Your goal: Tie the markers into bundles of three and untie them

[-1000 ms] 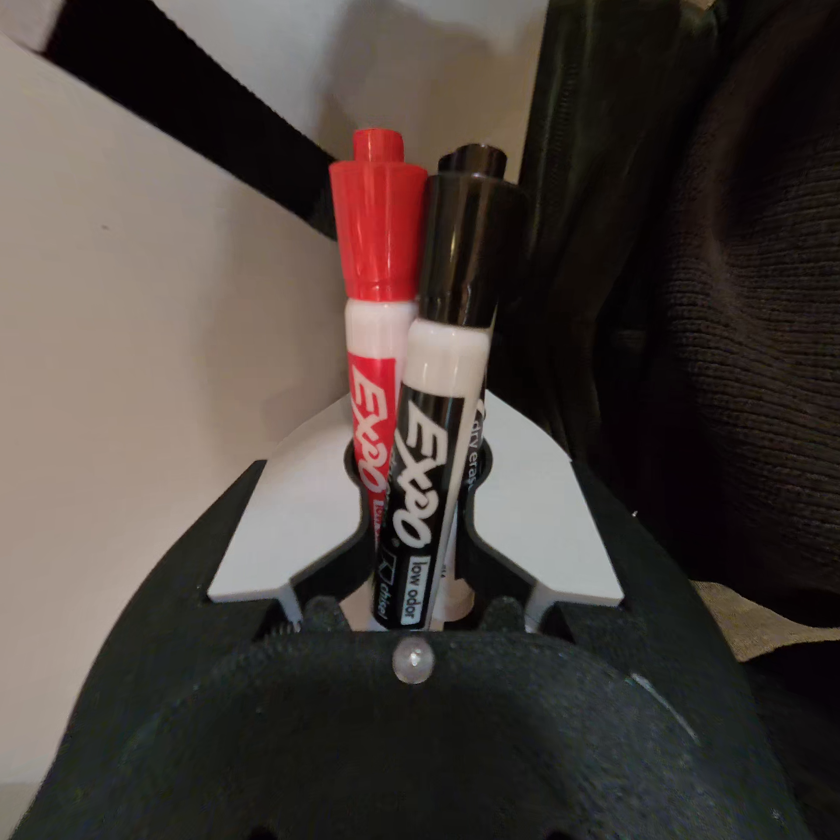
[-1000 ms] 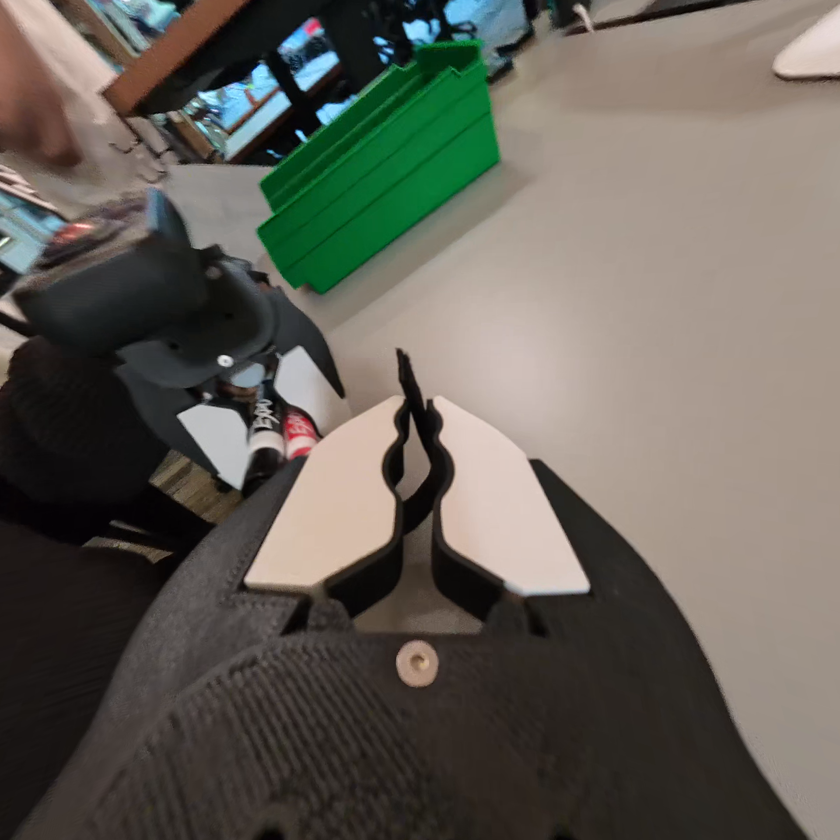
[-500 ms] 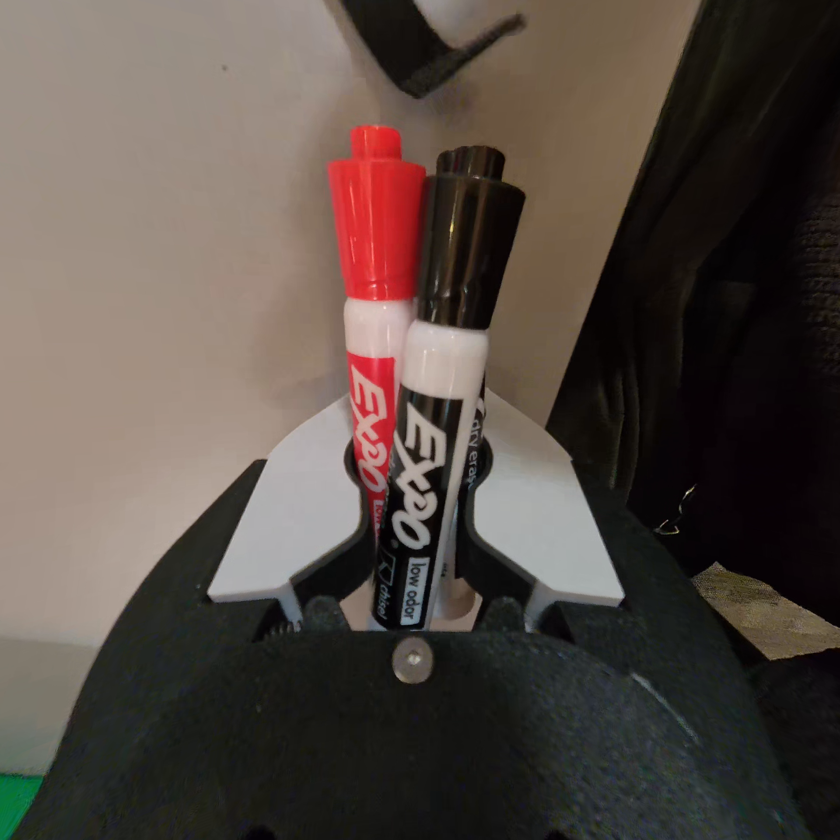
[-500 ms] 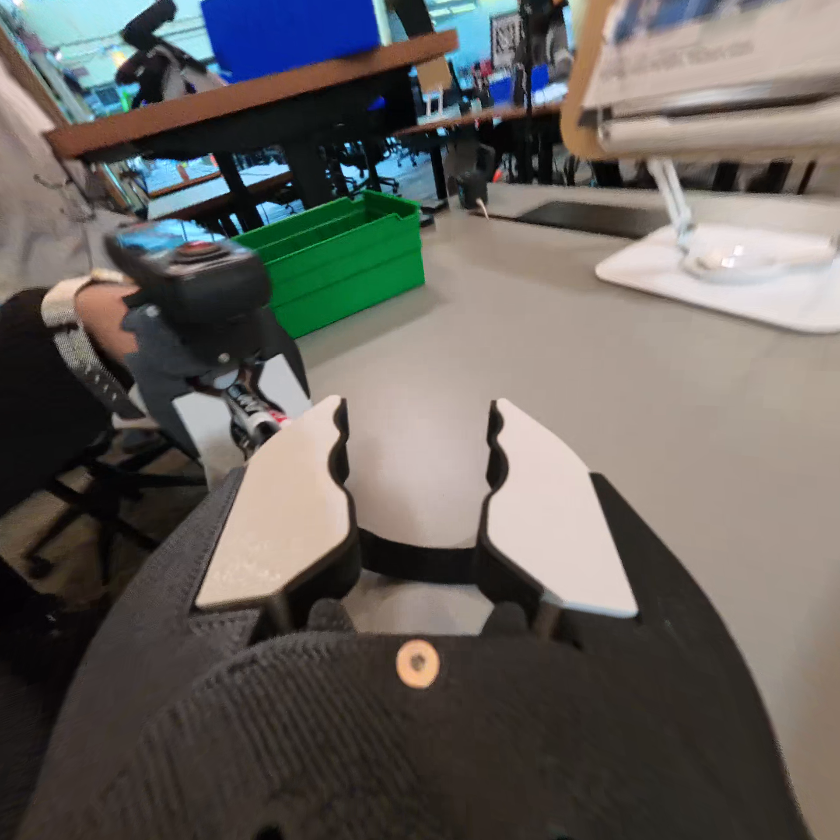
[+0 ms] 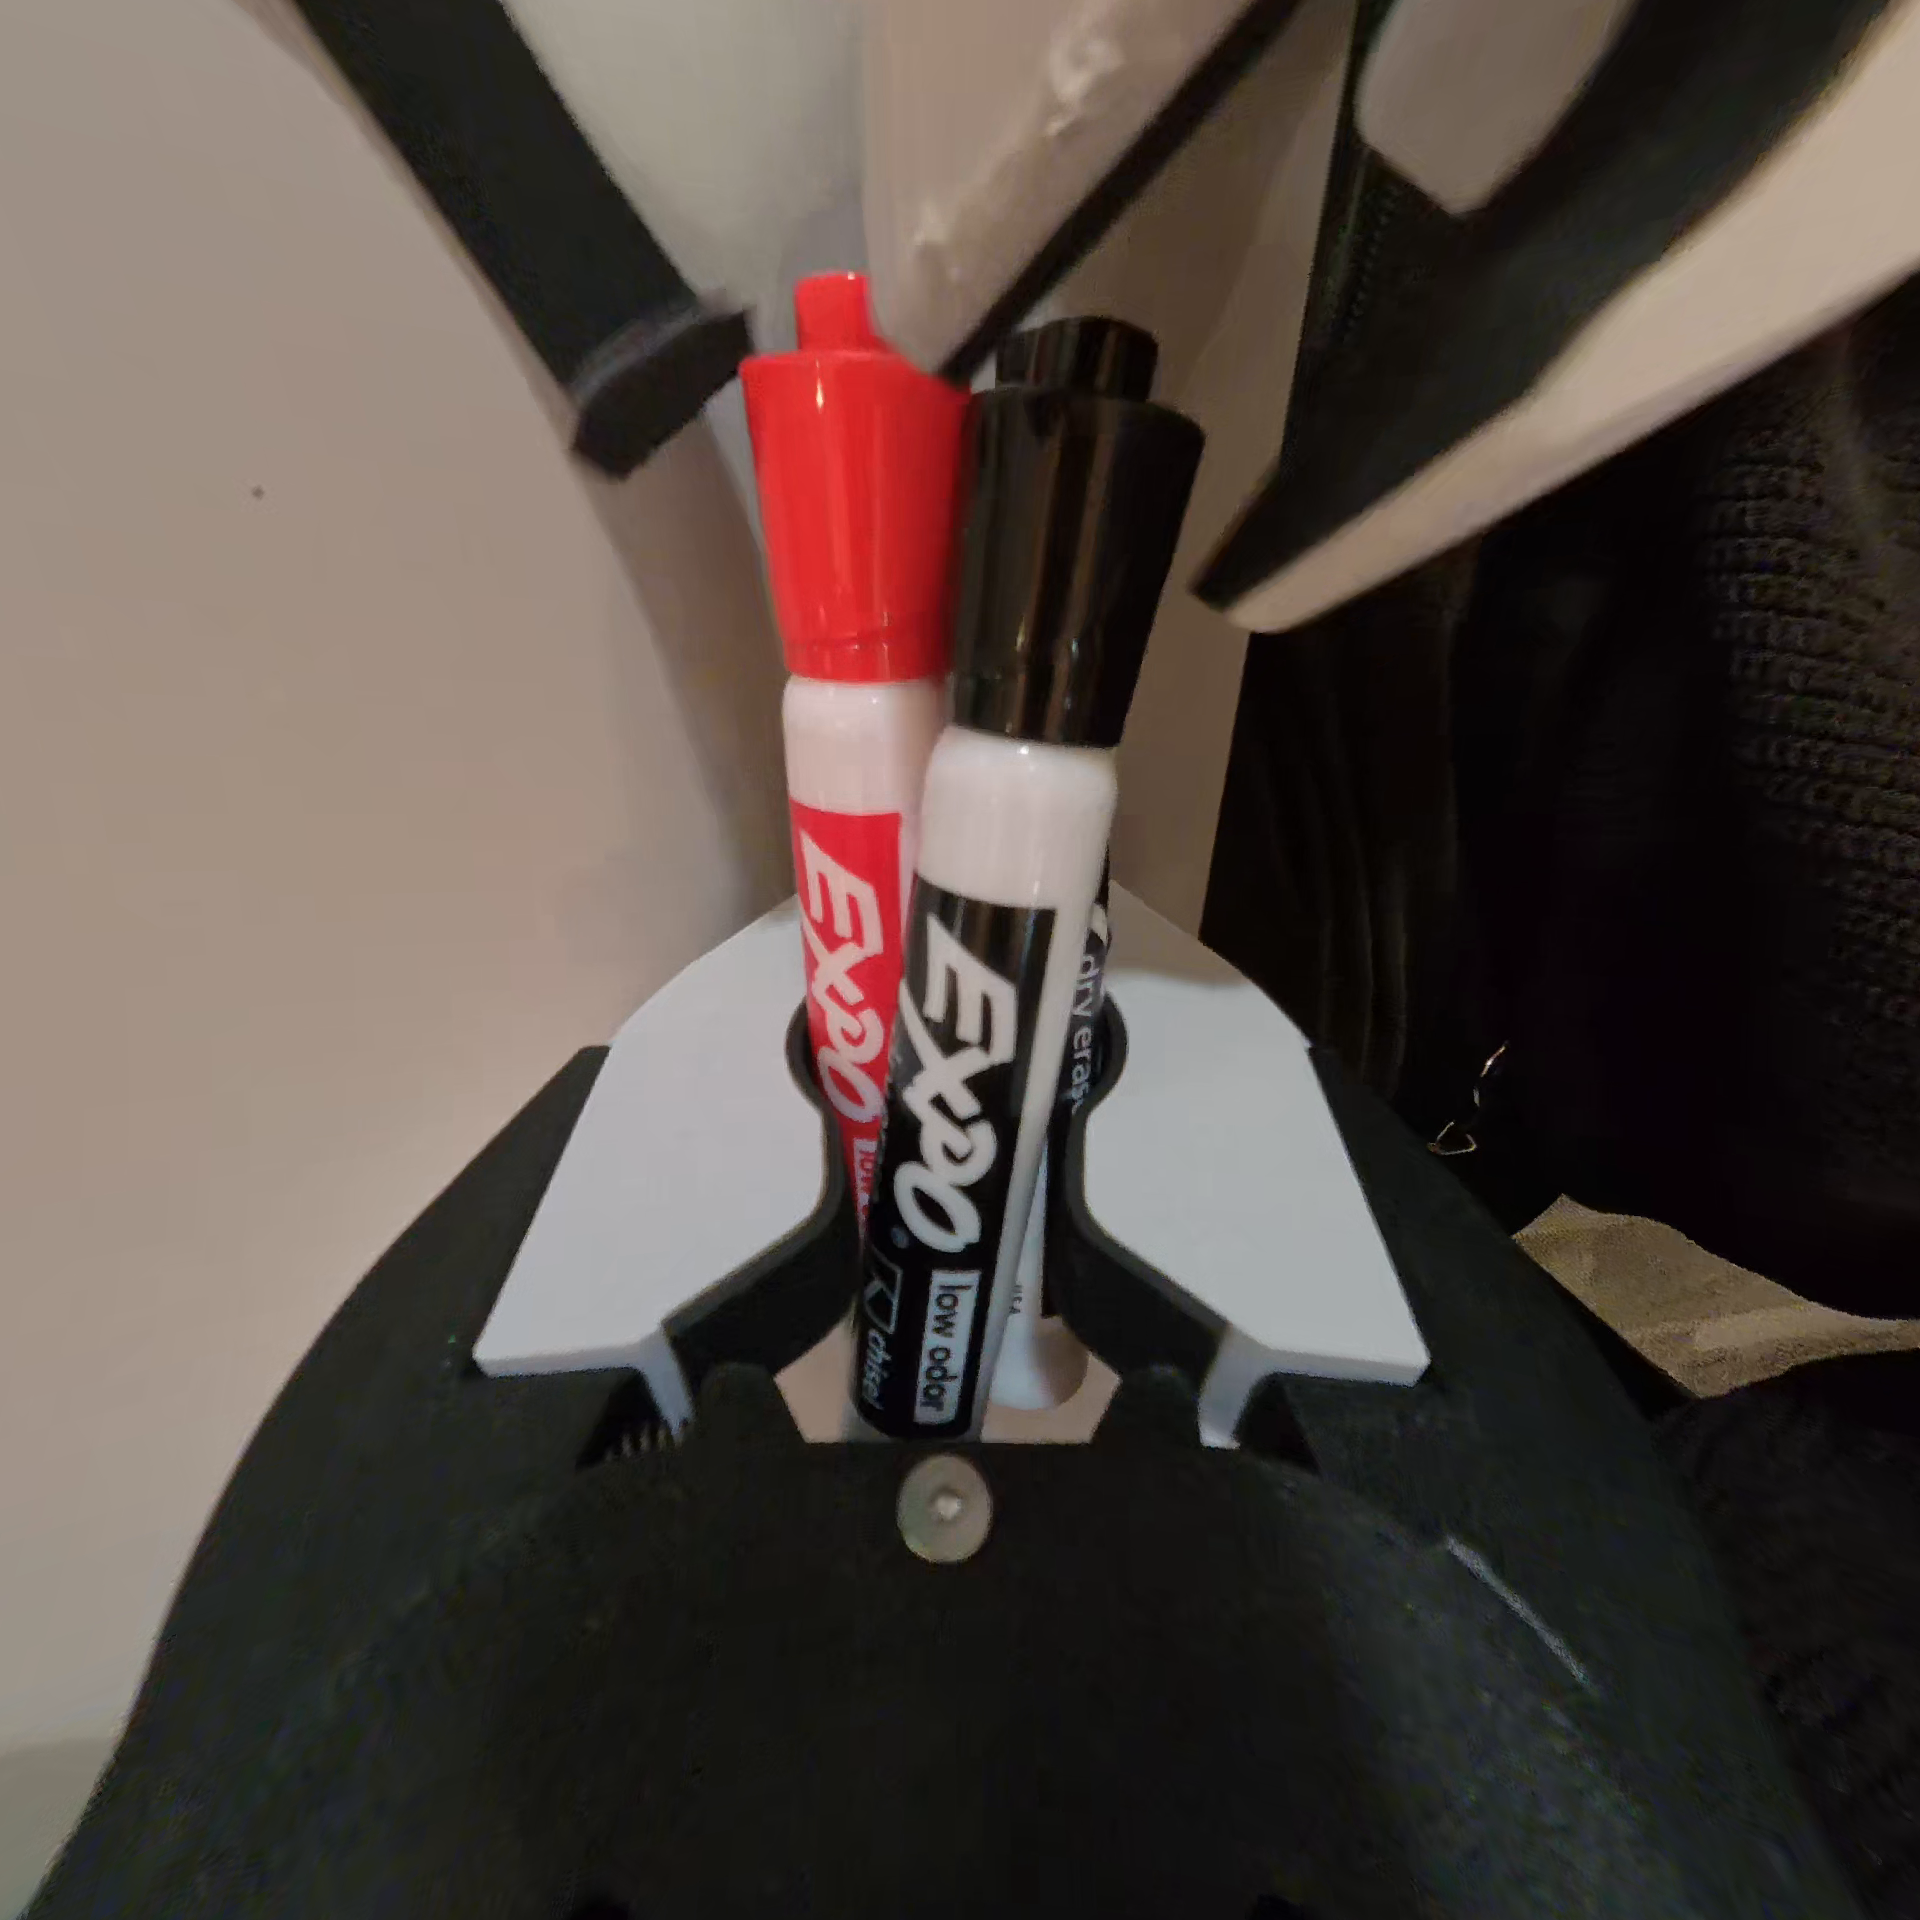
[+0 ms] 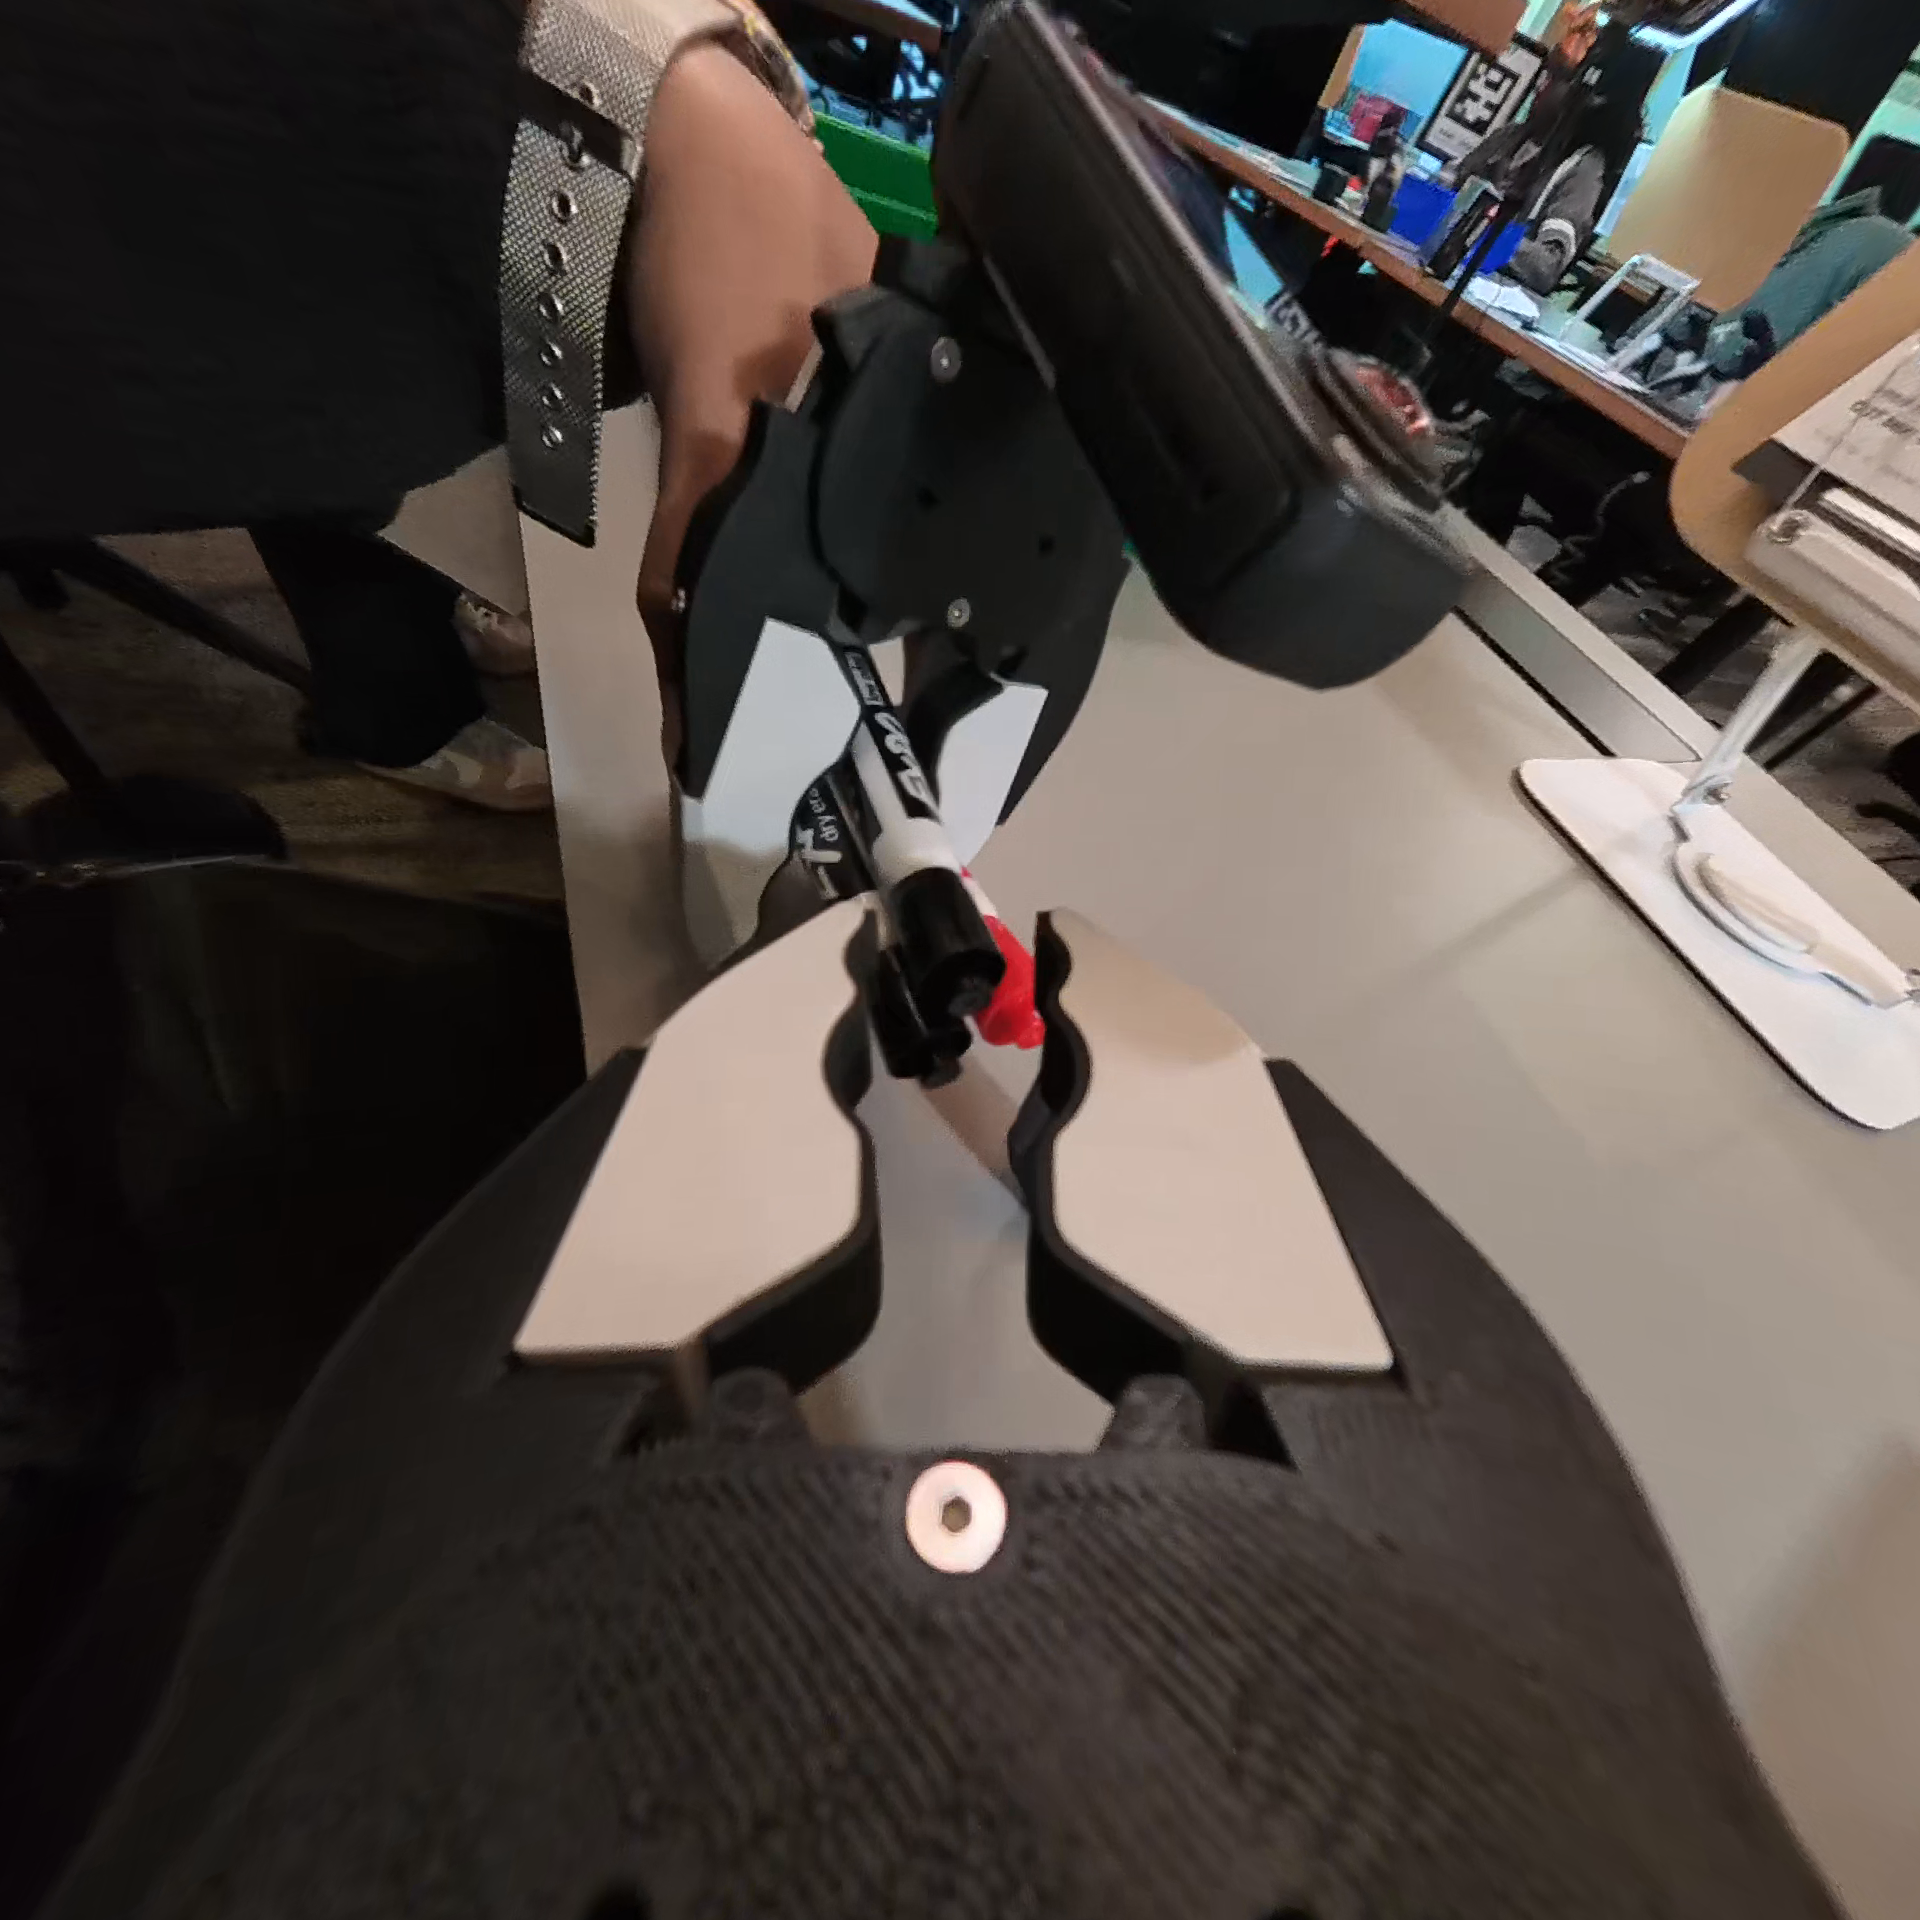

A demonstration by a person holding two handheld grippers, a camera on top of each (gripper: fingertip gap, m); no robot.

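Note:
My left gripper [image 5: 956, 935] is shut on three markers held side by side: a red one [image 5: 862, 540], a black one [image 5: 1060, 582] and a second black one behind it, of which only the cap [image 5: 1081, 353] shows. In the right wrist view the left gripper [image 6: 862, 831] points these markers at me. My right gripper [image 6: 956, 925] is open, its jaws narrow, with the black caps [image 6: 935, 945] and red cap [image 6: 1008, 1008] between its fingertips. Its white fingers [image 5: 1558, 312] fill the top of the left wrist view. A black strap [image 5: 582, 260] hangs at the upper left; what holds it is hidden.
The grey table [image 6: 1351, 1039] lies under both grippers, with its white edge [image 6: 592, 831] at the left. A white stand base [image 6: 1662, 935] sits at the right. A green bin [image 6: 873, 177] is far back. A person's dark clothing [image 5: 1662, 831] is close on the right. The left gripper's tips are roughly 9 centimeters from the right gripper's.
My right gripper let go of the black strap, opened wide, then swung to the marker caps and narrowed around them. My left gripper kept hold of the three markers.

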